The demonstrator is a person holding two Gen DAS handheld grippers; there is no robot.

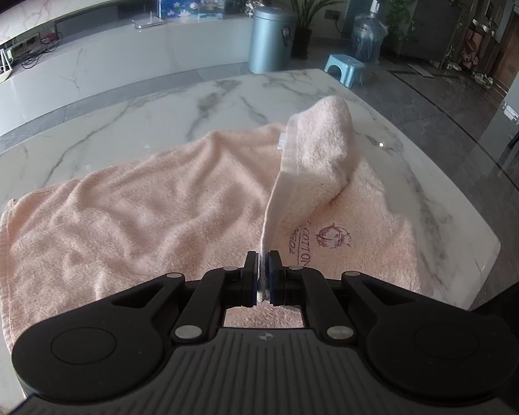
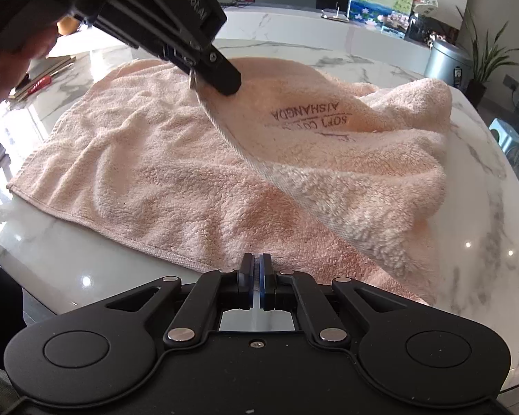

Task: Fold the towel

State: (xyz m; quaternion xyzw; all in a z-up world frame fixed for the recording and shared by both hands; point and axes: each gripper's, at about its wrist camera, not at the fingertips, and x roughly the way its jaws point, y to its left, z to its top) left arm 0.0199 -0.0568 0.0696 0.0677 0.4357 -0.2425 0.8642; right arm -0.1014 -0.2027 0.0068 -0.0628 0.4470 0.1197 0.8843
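A pink towel [image 1: 131, 207] with a printed logo lies on the white marble table [image 1: 155, 110]. My left gripper [image 1: 263, 263] is shut on the towel's white hem and holds that edge lifted, with the flap draped over the rest. In the right wrist view the left gripper [image 2: 199, 79] shows at the upper left, pinching the hem above the towel [image 2: 148, 173]. My right gripper [image 2: 256, 263] is shut at the towel's near edge; the hem runs down toward it, but cloth between its pads is not clearly visible.
The table [image 2: 484, 242] edge curves away on the right, with dark floor beyond. A grey bin [image 1: 271, 39], a blue stool [image 1: 346, 67] and a water bottle [image 1: 366, 34] stand on the floor. A red-handled tool [image 2: 39, 86] lies at the table's far left.
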